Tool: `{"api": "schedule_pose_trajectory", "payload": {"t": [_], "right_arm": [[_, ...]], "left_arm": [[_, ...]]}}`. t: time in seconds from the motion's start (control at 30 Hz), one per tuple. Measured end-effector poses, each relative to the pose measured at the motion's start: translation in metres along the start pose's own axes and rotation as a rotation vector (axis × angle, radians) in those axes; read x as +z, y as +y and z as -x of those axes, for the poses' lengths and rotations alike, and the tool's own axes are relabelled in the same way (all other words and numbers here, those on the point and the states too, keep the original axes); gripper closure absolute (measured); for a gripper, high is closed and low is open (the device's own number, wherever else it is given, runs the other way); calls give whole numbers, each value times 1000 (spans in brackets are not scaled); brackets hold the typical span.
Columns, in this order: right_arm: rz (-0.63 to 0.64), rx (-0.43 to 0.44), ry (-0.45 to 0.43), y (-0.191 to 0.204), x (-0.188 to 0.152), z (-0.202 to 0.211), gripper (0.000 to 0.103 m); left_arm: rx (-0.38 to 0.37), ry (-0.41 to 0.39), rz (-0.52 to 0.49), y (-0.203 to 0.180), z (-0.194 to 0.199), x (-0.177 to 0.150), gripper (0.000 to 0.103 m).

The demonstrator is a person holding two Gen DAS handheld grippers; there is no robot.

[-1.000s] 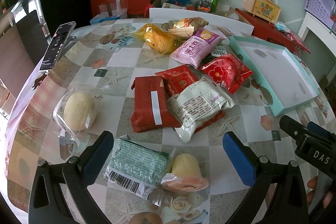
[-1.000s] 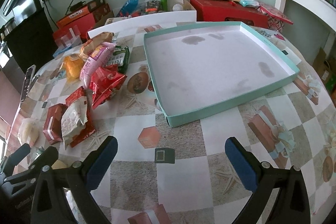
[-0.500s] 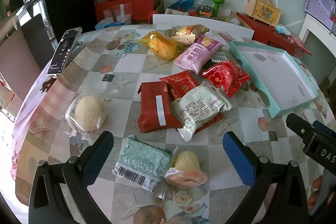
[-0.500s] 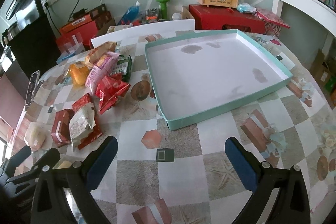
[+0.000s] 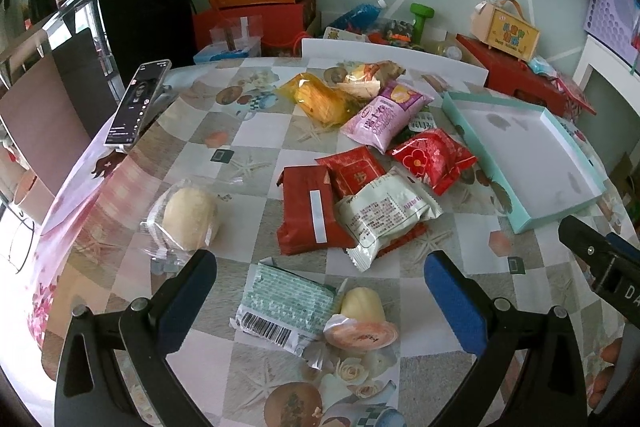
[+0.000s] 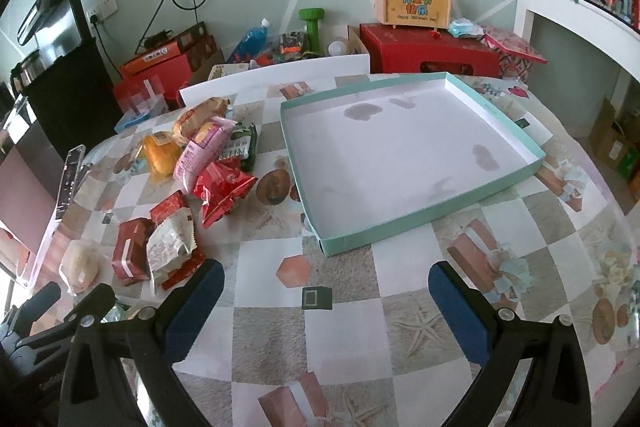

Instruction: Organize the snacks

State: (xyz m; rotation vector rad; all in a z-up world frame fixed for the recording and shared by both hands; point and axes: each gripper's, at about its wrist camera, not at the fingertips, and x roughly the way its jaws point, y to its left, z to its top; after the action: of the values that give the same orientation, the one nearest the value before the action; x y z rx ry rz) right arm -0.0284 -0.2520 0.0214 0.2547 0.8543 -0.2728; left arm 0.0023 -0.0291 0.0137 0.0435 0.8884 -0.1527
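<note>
Both your left gripper (image 5: 320, 291) and right gripper (image 6: 325, 301) gape empty; grabbing the crinkly green-patterned foil packet (image 5: 286, 301) may nudge the overlapping yellow jelly cup (image 5: 360, 319) off the table's near edge.

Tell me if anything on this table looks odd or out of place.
Yes. The teal box holds no snacks, and its white floor shows dark blotches like stains. A phone, no snack, stands tilted at the table's far left edge. The snack packets lie overlapping in a loose heap.
</note>
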Motion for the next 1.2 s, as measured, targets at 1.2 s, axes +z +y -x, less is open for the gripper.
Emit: {"api": "schedule_pose_trajectory", "payload": {"t": [1.2], "right_arm": [[198,224,133,88,-29,-21,0]], "left_arm": [[3,185,173,74,-18,-12,1]]}}
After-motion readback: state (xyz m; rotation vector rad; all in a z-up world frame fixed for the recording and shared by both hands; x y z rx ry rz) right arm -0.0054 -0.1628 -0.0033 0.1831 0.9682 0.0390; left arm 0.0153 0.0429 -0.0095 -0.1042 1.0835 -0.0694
